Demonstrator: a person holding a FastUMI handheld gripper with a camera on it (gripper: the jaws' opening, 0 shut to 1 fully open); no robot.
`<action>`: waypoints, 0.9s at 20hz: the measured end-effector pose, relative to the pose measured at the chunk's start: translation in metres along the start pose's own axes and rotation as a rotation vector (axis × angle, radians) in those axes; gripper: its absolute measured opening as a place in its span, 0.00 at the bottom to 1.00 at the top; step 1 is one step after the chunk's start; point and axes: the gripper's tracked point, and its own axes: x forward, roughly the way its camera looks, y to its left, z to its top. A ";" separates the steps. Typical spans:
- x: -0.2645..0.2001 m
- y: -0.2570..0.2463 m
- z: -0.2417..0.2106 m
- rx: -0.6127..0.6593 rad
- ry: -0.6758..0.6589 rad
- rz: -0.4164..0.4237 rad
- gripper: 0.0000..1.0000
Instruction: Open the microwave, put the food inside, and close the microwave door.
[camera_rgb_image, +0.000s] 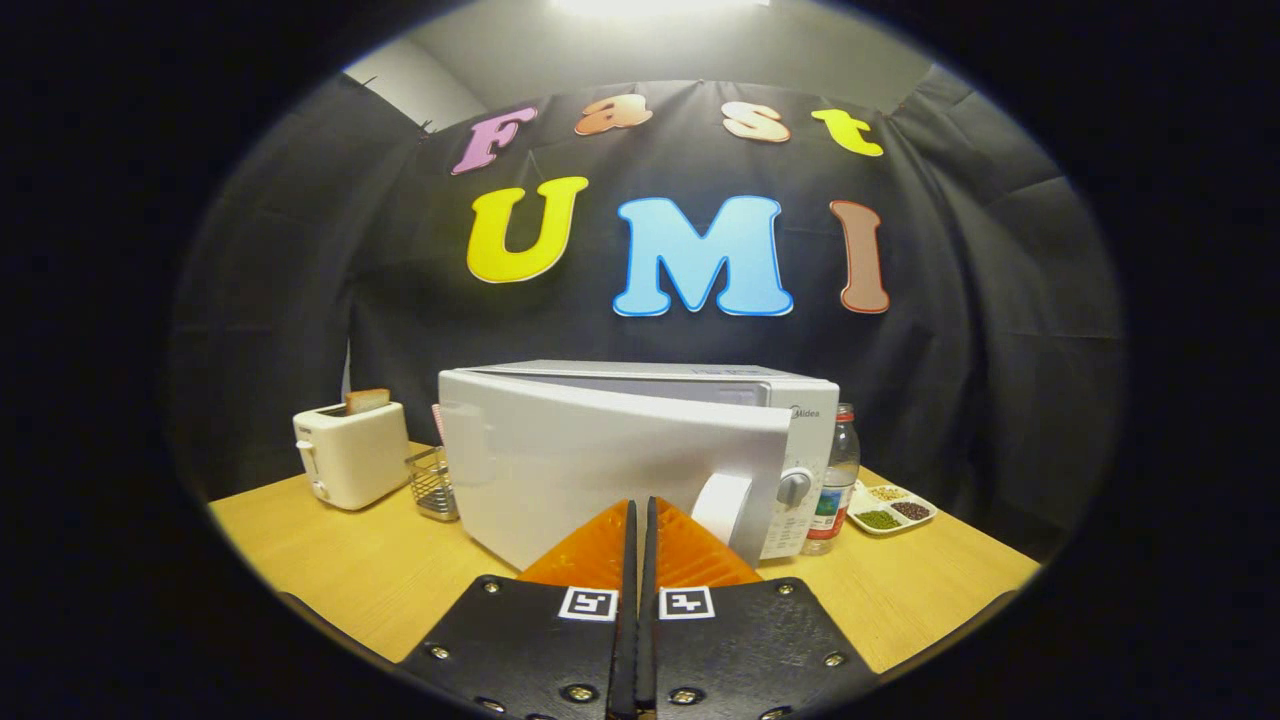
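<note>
A white microwave (790, 400) stands on the wooden table (330, 570), straight ahead of my fingers. Its door (560, 470) hangs ajar: hinged at the left, its right edge swung out toward me, away from the control panel (800, 490). A white curved handle (722, 506) sits at that right edge. My gripper (640, 508) is shut, its two fingers pressed together with nothing between them. The tips are right up against the lower part of the door, just left of the handle; whether they touch it I cannot tell.
Left of the microwave are a white toaster (350, 455) with a slice of bread (367, 401) in its slot and a small wire basket (432, 485). To its right stand a plastic bottle (836, 480) and a divided dish of beans (890, 510).
</note>
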 end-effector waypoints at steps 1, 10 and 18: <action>0.010 -0.007 -0.001 -0.007 -0.001 -0.021 0.01; 0.098 -0.030 -0.008 -0.029 0.031 -0.136 0.01; 0.126 -0.028 -0.019 -0.069 0.076 -0.195 0.01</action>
